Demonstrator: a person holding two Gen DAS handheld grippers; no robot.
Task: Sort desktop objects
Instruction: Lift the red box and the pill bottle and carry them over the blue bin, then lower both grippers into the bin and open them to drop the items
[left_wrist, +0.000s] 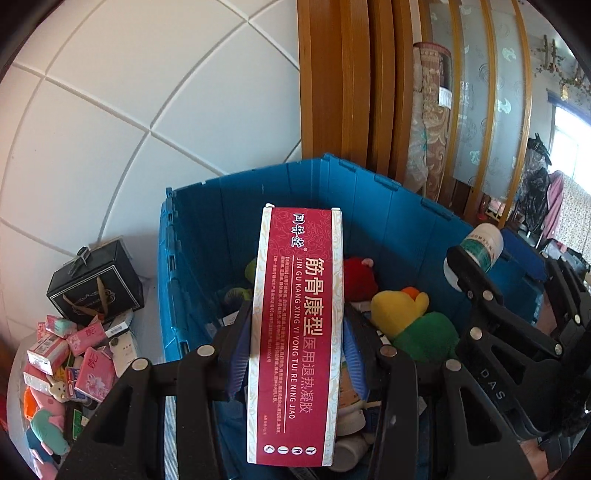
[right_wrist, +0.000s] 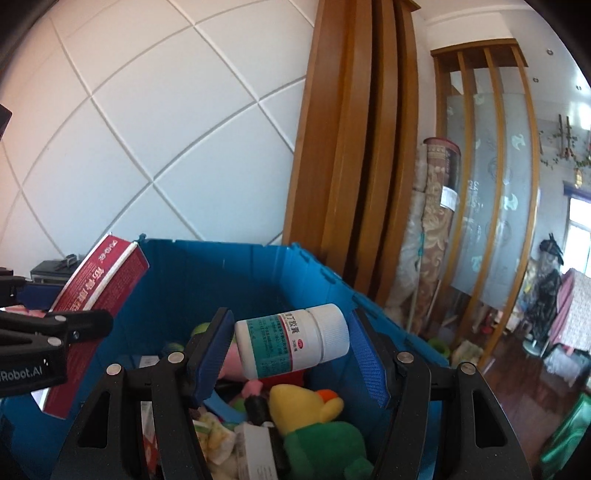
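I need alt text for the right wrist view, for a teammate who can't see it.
The right gripper holds a white pill bottle sideways over an open blue crate of plush toys and boxes. At left, the left gripper holds a long red box above the crate.

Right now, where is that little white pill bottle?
The white pill bottle lies sideways between the pads of the right gripper, held above the open blue crate, just over the yellow and green plush toy.

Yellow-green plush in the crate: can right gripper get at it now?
Probably not as is: the right gripper is shut on the white pill bottle. The plush lies uncovered just below in the blue crate.
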